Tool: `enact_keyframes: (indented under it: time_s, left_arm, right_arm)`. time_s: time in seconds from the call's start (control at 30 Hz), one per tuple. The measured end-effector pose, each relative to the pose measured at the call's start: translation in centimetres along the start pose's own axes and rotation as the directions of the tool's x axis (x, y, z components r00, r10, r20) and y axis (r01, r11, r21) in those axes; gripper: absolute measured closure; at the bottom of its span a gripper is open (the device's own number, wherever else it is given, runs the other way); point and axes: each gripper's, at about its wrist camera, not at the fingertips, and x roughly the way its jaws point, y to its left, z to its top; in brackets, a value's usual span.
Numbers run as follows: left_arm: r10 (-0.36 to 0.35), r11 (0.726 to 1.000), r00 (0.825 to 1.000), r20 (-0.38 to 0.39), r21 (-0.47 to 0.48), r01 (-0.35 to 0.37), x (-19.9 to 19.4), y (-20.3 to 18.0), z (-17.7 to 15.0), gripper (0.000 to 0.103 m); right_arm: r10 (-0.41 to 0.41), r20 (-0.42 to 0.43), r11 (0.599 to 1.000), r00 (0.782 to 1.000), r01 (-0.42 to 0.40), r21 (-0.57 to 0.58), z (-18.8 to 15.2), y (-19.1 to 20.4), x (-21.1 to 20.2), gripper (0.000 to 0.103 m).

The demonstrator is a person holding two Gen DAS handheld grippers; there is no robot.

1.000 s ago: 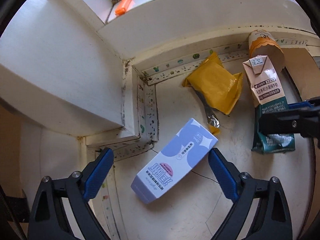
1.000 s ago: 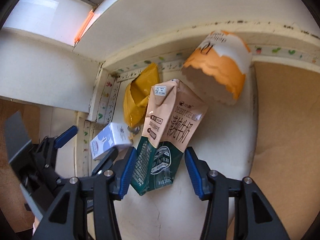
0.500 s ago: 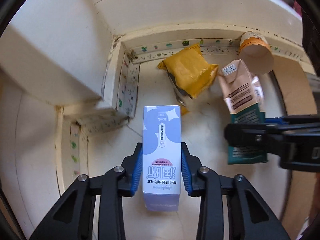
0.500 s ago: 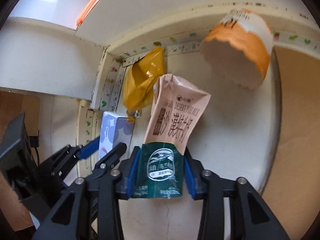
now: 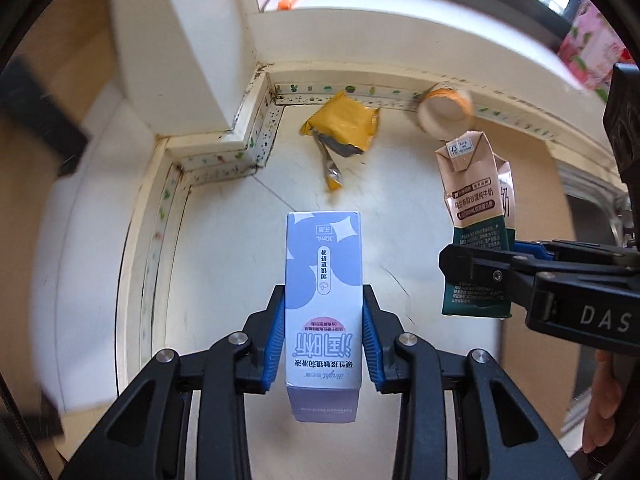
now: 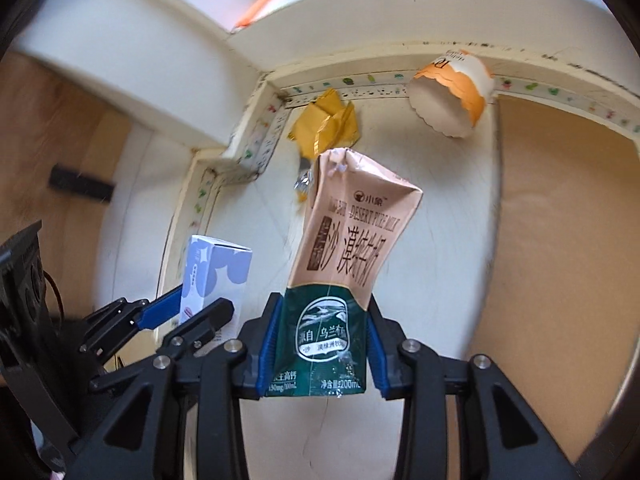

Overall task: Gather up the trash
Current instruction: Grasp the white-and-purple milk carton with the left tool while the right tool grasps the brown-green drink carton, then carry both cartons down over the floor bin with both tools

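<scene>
We've got both loads pinched — left gripper (image 5: 323,344) clamps the purple box (image 5: 323,288), right gripper (image 6: 318,344) the milk carton (image 6: 340,264) — each long axis pointing straight out from the jaws.

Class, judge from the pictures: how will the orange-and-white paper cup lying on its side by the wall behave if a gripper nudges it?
The paper cup lies on its side, so it would probably roll. Its open, scalloped rim suggests thin paper: likely light and easily crushed.
</scene>
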Motion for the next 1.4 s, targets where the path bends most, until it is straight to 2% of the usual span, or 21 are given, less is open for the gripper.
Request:
enact_keyframes:
  time_s: [0.17,0.4,0.63,0.73,1.1,1.27,1.4]
  left_arm:
    - [-0.025,1.0,0.999,0.044,-0.007,0.025,-5.6,-1.7,-3.3,0.07]
    - [-0.101,0.995,0.99,0.103,0.009,0.1,-13.1,-3.4,-9.9,0.07]
    - [-0.151,0.988,0.98,0.133,0.001,0.152,-17.1,-3.6,-17.7,0.07]
    - [-0.147,0.989,0.978,0.147,-0.011,0.15,-18.5,-3.4,-21.7,0.07]
    - [-0.145,0.987,0.976,0.165,-0.039,0.154,-18.7,-2.6,-34.5,0.07]
    - [-0.131,0.987,0.981,0.144,-0.078,0.143,-15.9,-1.7,-38.9,0.07]
    - [-0.122,0.981,0.989,0.086,-0.142,0.134,-11.8,-0.3,-42.2,0.07]
  right_arm:
    - [0.005,0.014,0.998,1.0,-0.004,-0.067,-4.2,1.3,-3.9,0.065]
    - [0.02,0.032,0.987,0.999,-0.015,-0.161,-11.2,4.3,-9.0,0.065]
    - [0.03,0.032,0.969,0.999,-0.021,-0.245,-18.9,7.7,-11.4,0.065]
    - [0.04,0.016,0.96,0.999,-0.034,-0.28,-22.9,9.0,-11.5,0.065]
    - [0.001,-0.033,0.907,0.999,-0.015,-0.421,-34.6,11.5,-8.4,0.065]
    - [-0.016,-0.075,0.894,0.997,-0.019,-0.448,-38.4,11.3,-4.8,0.065]
    - [-0.054,-0.117,0.893,0.992,-0.004,-0.449,-41.1,10.5,-0.8,0.065]
